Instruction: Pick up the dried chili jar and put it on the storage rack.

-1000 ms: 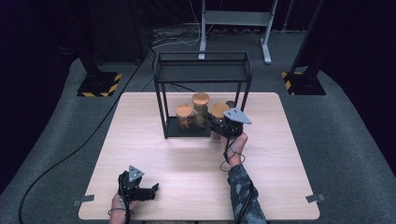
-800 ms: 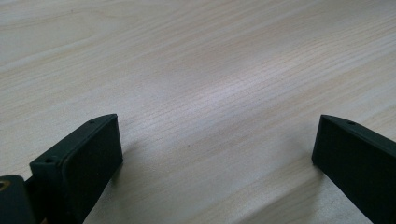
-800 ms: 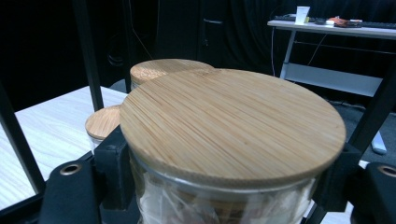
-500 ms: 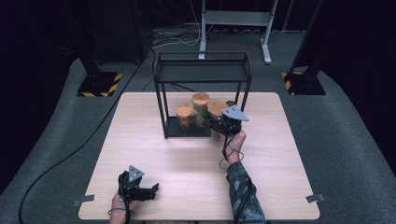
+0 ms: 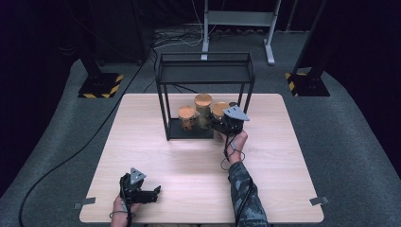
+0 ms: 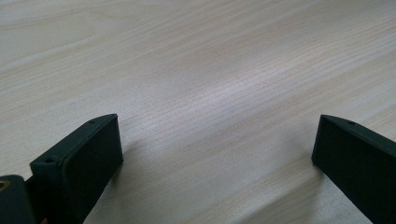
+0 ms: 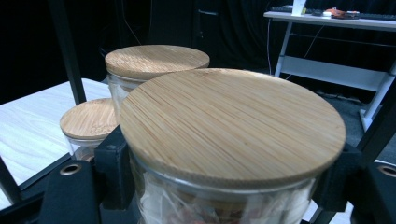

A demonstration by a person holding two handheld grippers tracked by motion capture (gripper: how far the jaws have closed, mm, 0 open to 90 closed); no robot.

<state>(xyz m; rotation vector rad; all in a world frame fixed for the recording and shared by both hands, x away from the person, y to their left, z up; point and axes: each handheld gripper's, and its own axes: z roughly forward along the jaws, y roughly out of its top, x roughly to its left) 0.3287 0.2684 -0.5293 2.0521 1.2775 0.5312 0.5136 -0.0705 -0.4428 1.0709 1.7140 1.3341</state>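
Nothing much has shifted since the earlier frames: the right claw (image 5: 222, 124) sits at the same spot by the black wire rack (image 5: 204, 75), and the left claw (image 5: 151, 193) rests unmoved near the front edge of the bench (image 5: 293, 165).

Seen from the right gripper view, the right claw is clamped on a glass jar (image 7: 224, 205) just under its round bamboo lid (image 7: 233, 126), one black jaw pressing each side of the glass. From the high view this jar (image 5: 219, 111) stands at the right end of the rack's lower level, next to its right front leg. Two more jars with the same bamboo lids stand beside it under the rack: a taller one (image 5: 203, 106) behind and a shorter one (image 5: 187, 117) to the left, all close together.

In the left gripper view the left claw's jaws stand wide apart over bare pale wood, with nothing between them. A hand (image 5: 236, 144) in a camouflage sleeve (image 5: 246, 194) holds the right claw.
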